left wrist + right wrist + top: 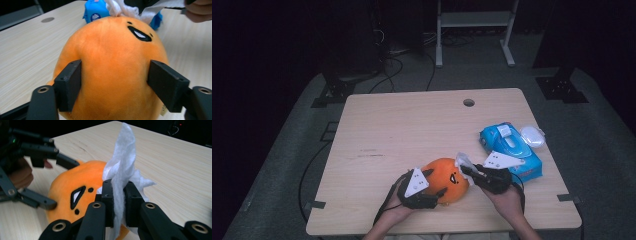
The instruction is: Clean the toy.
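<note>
High view showed blue wipe pack [512, 150] with white lid, far right of one round, fuzzy orange plush [446, 179] near table [412, 130] edge. Left gripper [438, 192] jaws hugged plush sides. Right gripper [119, 202] jaws pinched one soft white wipe [122, 167], touching plush top.

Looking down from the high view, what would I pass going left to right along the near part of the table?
Left gripper → orange plush toy → white wipe → right gripper → blue pack of wipes → its white lid.
</note>
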Demonstrator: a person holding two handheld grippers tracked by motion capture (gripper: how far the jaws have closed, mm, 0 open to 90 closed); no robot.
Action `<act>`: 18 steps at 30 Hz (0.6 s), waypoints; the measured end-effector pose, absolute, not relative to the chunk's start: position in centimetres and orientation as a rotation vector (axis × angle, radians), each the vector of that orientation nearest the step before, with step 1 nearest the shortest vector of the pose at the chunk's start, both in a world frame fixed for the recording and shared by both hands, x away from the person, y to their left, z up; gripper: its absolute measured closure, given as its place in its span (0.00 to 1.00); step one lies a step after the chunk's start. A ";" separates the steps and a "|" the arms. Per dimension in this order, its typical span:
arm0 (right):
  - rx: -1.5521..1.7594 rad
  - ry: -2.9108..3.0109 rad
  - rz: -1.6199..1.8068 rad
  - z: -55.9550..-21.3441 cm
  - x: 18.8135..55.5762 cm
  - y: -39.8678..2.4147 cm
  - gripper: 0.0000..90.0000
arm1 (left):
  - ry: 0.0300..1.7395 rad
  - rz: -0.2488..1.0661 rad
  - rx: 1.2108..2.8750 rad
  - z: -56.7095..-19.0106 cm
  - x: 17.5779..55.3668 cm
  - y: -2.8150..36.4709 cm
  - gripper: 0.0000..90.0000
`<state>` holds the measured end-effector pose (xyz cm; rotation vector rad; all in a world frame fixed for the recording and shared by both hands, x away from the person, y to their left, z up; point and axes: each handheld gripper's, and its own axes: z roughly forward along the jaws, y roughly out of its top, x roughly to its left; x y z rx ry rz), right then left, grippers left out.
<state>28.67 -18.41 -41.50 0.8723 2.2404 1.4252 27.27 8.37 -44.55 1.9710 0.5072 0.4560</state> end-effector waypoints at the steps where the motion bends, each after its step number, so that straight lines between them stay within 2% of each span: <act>1: 0.856 2.251 1.431 -41.6 28.6 -18.5 0.89 | 0.517 0.448 1.954 -44.3 27.5 8.6 0.26; 3: 0.832 2.267 1.433 -41.6 28.4 -18.5 0.89 | 0.537 0.448 1.921 -44.2 27.8 8.7 0.23; 8: 0.830 2.258 1.449 -41.1 28.3 -18.2 0.89 | 0.521 0.455 1.960 -45.0 27.4 7.6 0.28; 14: 0.798 2.299 1.458 -41.2 28.1 -16.8 0.89 | 0.457 0.475 2.014 -44.6 26.2 6.6 0.27; 18: 0.781 2.353 1.461 -41.8 27.7 -17.0 0.89 | 0.492 0.420 1.916 -43.4 27.2 8.2 0.26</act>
